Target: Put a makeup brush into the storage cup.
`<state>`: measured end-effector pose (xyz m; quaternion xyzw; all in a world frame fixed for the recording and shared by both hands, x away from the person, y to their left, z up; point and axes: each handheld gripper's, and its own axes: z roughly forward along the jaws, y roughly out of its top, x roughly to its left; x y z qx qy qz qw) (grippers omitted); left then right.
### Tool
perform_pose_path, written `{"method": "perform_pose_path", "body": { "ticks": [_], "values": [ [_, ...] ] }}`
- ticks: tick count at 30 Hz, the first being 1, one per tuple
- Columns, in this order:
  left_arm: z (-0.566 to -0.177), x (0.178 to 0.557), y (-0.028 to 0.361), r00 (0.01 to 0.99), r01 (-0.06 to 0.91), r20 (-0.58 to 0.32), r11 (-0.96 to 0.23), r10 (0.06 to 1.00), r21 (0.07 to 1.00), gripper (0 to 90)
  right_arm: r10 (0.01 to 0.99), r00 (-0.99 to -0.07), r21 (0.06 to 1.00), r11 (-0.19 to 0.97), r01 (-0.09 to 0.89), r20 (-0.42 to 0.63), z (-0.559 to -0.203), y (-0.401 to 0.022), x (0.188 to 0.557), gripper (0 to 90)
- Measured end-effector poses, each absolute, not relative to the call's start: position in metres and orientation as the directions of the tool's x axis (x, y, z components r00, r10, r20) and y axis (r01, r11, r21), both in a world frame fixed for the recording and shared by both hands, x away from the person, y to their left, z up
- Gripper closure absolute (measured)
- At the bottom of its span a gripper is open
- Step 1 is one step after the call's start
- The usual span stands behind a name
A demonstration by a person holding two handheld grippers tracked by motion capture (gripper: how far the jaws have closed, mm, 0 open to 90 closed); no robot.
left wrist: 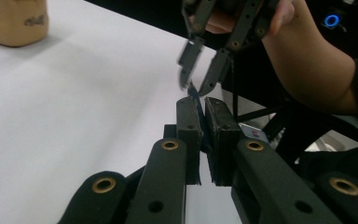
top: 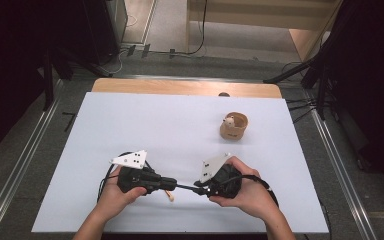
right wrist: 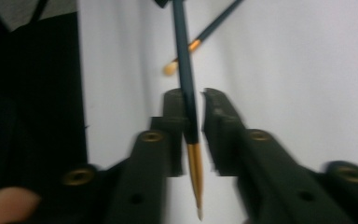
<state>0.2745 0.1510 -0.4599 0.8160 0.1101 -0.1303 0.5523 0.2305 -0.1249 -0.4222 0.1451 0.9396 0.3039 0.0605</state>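
Observation:
A thin dark-handled brush [top: 186, 187] spans the short gap between my two grippers near the table's front edge. My left gripper [top: 172, 184] is shut on its handle [left wrist: 195, 93], the pads pressed against it in the left gripper view [left wrist: 203, 109]. My right gripper [top: 200, 189] faces it from the right. In the right gripper view the brush [right wrist: 185, 56] runs between the jaws [right wrist: 195, 100], its gold ferrule and pale tip toward the camera; it lies along one pad, with a gap to the other. A second brush [right wrist: 205, 35] with a pale tip lies just beyond.
A tan wooden cup [top: 234, 126] stands at the right back of the white table [top: 145, 125], with something pale inside. Cables trail from both grippers. Dark stands and floor rails flank the table.

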Motion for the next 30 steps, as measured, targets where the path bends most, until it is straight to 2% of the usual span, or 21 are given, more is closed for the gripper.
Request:
{"method": "perform_pose_path", "body": {
  "ticks": [2, 7, 10, 11, 19, 25, 30],
  "values": [
    [-0.459, 0.276, 0.156, 0.943, 0.329, -0.325, -0.345, 0.070, 0.879, 86.1, 0.371, -0.928, 0.611, 0.740, 0.282, -0.021, -0.421, -0.127, 0.233, 58.7],
    [-0.454, 0.278, 0.168, 0.941, 0.329, -0.289, -0.274, 0.178, 0.904, 86.1, 0.441, -0.897, 0.646, 0.695, 0.315, -0.037, -0.420, -0.127, 0.235, 43.3],
    [-0.452, 0.277, 0.170, 0.940, 0.319, -0.271, -0.259, 0.205, 0.912, 86.1, 0.477, -0.878, 0.662, 0.670, 0.335, -0.040, -0.421, -0.128, 0.237, 39.3],
    [-0.451, 0.277, 0.171, 0.939, 0.316, -0.263, -0.254, 0.220, 0.914, 86.1, 0.514, -0.856, 0.678, 0.646, 0.352, -0.046, -0.422, -0.128, 0.238, 34.7],
    [-0.448, 0.275, 0.177, 0.926, 0.299, -0.226, -0.221, 0.302, 0.928, 86.2, 0.610, -0.792, 0.732, 0.526, 0.433, 0.030, -0.426, -0.127, 0.241, 25.4],
    [-0.444, 0.272, 0.177, 0.919, 0.275, -0.197, -0.200, 0.341, 0.940, 86.2, 0.686, -0.723, 0.749, 0.440, 0.496, 0.076, -0.434, -0.119, 0.241, 14.7],
    [-0.443, 0.271, 0.178, 0.914, 0.263, -0.183, -0.186, 0.363, 0.947, 86.2, 0.695, -0.711, 0.756, 0.405, 0.514, 0.111, -0.437, -0.116, 0.241, 13.6]
  ]
}}
